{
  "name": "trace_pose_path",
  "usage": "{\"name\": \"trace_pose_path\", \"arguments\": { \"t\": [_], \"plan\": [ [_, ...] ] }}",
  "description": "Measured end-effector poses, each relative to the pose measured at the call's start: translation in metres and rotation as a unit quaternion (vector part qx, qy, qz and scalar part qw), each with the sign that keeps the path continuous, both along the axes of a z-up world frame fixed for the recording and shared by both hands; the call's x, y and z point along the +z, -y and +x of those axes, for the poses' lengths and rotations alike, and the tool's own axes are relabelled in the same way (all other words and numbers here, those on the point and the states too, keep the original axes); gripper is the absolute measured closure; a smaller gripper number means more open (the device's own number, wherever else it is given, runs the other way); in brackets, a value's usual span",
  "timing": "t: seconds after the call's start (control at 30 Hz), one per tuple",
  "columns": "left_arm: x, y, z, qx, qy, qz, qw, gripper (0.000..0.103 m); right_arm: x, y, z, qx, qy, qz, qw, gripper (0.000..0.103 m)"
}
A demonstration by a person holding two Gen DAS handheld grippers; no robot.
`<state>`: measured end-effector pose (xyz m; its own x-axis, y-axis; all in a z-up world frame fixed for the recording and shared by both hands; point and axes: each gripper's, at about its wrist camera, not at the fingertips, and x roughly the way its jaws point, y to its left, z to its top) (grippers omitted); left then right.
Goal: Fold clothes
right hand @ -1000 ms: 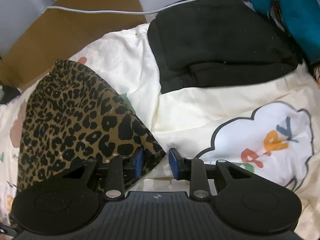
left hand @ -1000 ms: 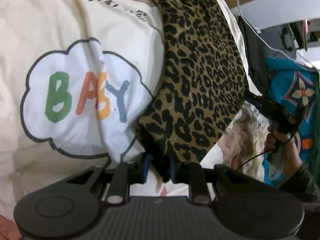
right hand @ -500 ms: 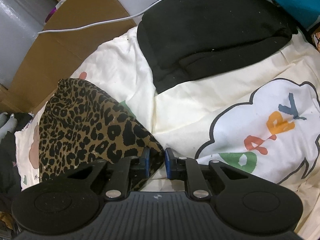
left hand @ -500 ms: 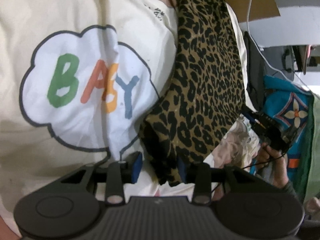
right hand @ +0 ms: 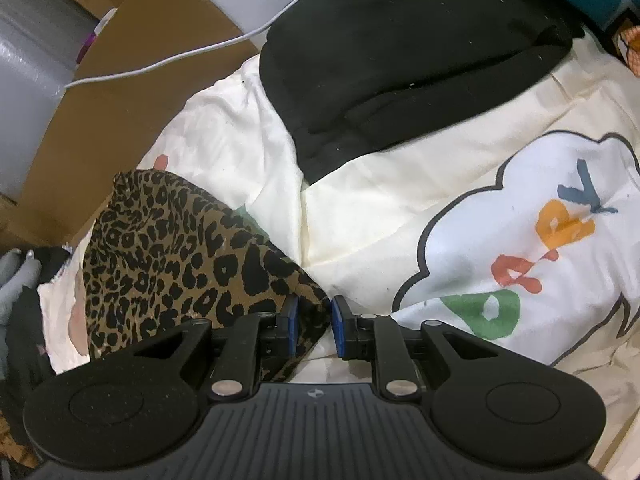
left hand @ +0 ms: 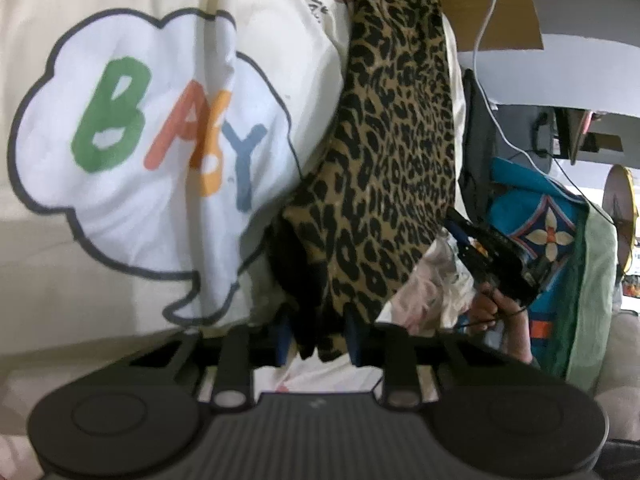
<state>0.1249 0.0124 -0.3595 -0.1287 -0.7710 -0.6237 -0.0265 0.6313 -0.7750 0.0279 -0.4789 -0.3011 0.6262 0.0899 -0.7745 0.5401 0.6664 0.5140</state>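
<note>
Left gripper [left hand: 318, 338]: jaws closing, set narrowly apart, with a corner of the leopard-print garment [left hand: 394, 168] between the blue pads; the fabric fills the gap and the pads appear to press on it.

Right gripper [right hand: 313, 326]: jaws opening slightly, narrow gap. The opposite corner of the leopard-print garment [right hand: 168, 256] sits between the pads, against the left pad; a sliver of gap shows at the right pad.

The garment lies on a cream sheet [right hand: 360, 208] printed with a cloud reading "BABY". A folded black garment [right hand: 400, 52] lies farther away on the sheet.
</note>
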Motion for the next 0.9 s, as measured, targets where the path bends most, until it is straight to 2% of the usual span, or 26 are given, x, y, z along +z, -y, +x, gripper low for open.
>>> {"name": "trace_pose_path", "arguments": {
  "t": [0.07,0.13,0.27,0.3,0.33,0.37,0.4,0.5,0.6,0.7,0.9],
  "plan": [
    [-0.001,0.002,-0.001,0.002,0.003,0.003,1.0,0.074,-0.002,0.001,-0.001,-0.005,0.003,0.009,1.0,0.083],
    [-0.002,0.004,0.0,0.005,0.01,0.002,0.9999,0.073,-0.005,0.003,-0.001,-0.008,0.002,0.016,1.0,0.073],
    [-0.008,0.003,0.005,0.017,0.012,-0.008,0.9997,0.074,-0.01,0.005,0.002,-0.004,0.001,0.03,1.0,0.069],
    [-0.009,0.003,0.005,0.017,0.01,-0.009,0.9998,0.077,-0.011,0.005,0.003,-0.006,0.001,0.033,0.999,0.069],
    [-0.009,0.003,0.004,0.017,0.008,-0.01,0.9998,0.086,-0.012,0.005,0.004,-0.006,0.001,0.034,0.999,0.069],
    [-0.009,0.002,0.003,0.016,0.009,-0.01,0.9998,0.09,-0.011,0.004,0.004,-0.004,0.0,0.031,1.0,0.07],
    [-0.008,0.002,0.002,0.015,0.009,-0.009,0.9998,0.092,-0.011,0.003,0.004,-0.001,0.0,0.028,1.0,0.07],
    [-0.004,0.001,0.001,0.01,0.014,-0.006,0.9998,0.095,-0.006,0.001,0.005,0.013,0.002,0.021,1.0,0.085],
    [0.008,0.002,0.002,-0.002,0.029,-0.001,0.9996,0.096,0.002,-0.003,0.004,0.024,0.006,0.013,1.0,0.095],
    [0.023,0.003,0.006,-0.012,0.047,0.006,0.9988,0.097,0.01,-0.004,0.003,0.032,0.016,0.007,0.999,0.096],
    [0.047,-0.005,0.01,-0.019,0.077,0.021,0.9966,0.097,0.023,-0.006,-0.006,0.03,0.036,0.025,0.999,0.097]
  ]
}}
